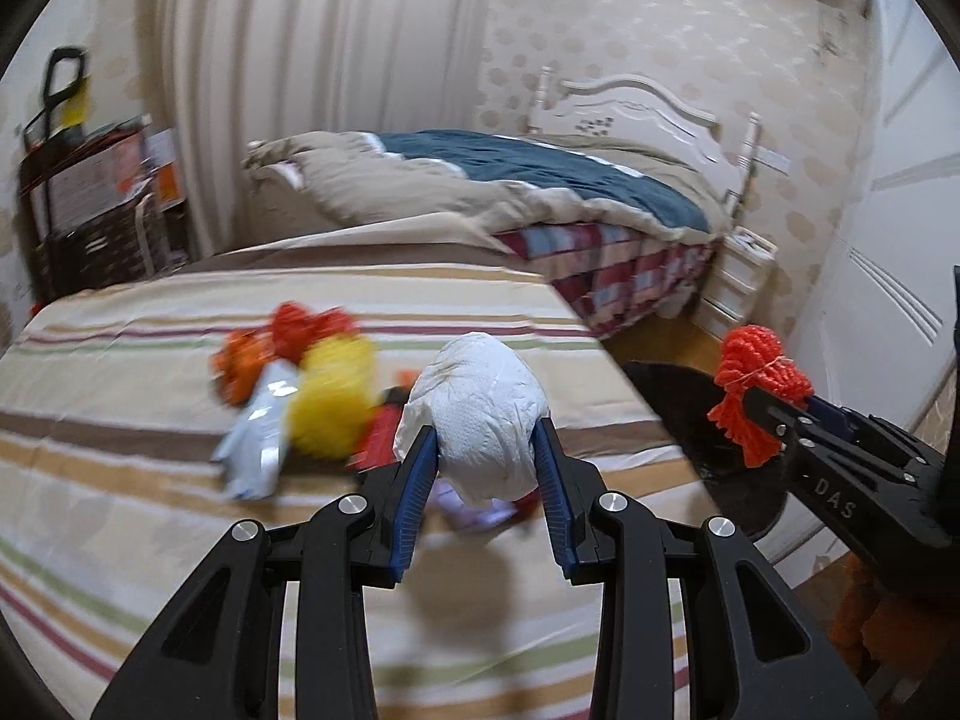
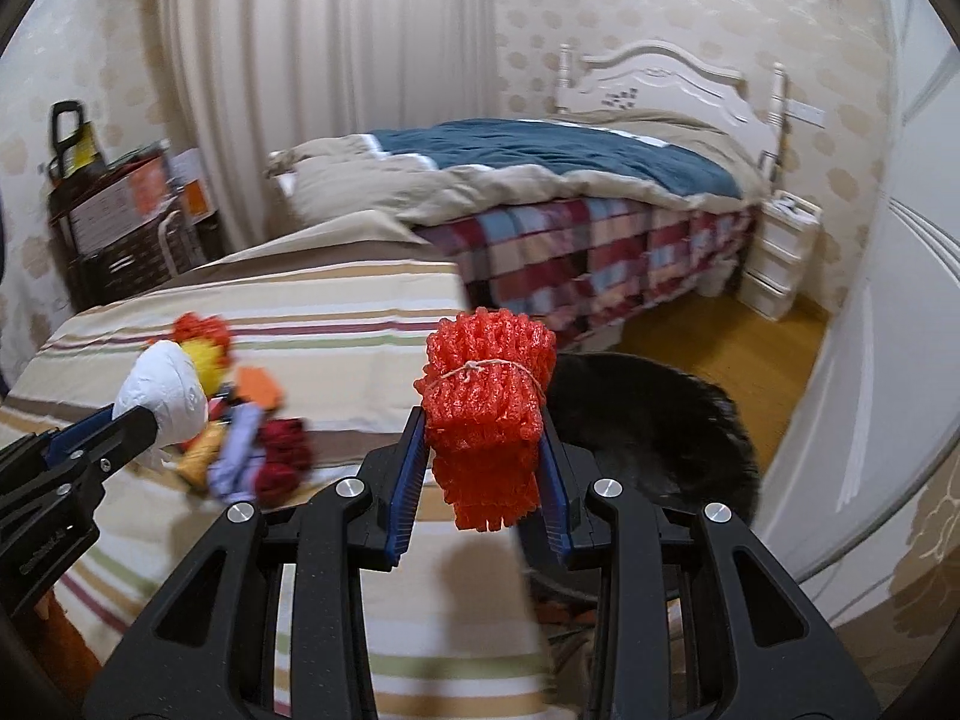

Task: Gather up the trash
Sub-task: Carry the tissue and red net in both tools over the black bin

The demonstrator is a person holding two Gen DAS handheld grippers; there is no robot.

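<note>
The left gripper (image 1: 486,450) squeezes a white paper wad (image 1: 480,414) above the striped bed (image 1: 120,420). The right gripper (image 2: 483,444) squeezes a tied red foam net (image 2: 486,402). Only the right view shows the black bin (image 2: 660,420) just behind the net.

Bedroom, cream wallpaper (image 2: 630,6) with pale blotch pattern, pleated curtain (image 2: 330,90) at back. White headboard (image 2: 660,81) behind bed (image 2: 570,192) with teal-and-beige quilt over checked cover; white drawer unit (image 2: 780,258) beside it. Wooden floor (image 2: 720,336), dark round rug (image 2: 660,420), striped cloth surface (image 2: 300,312) in foreground.
</note>
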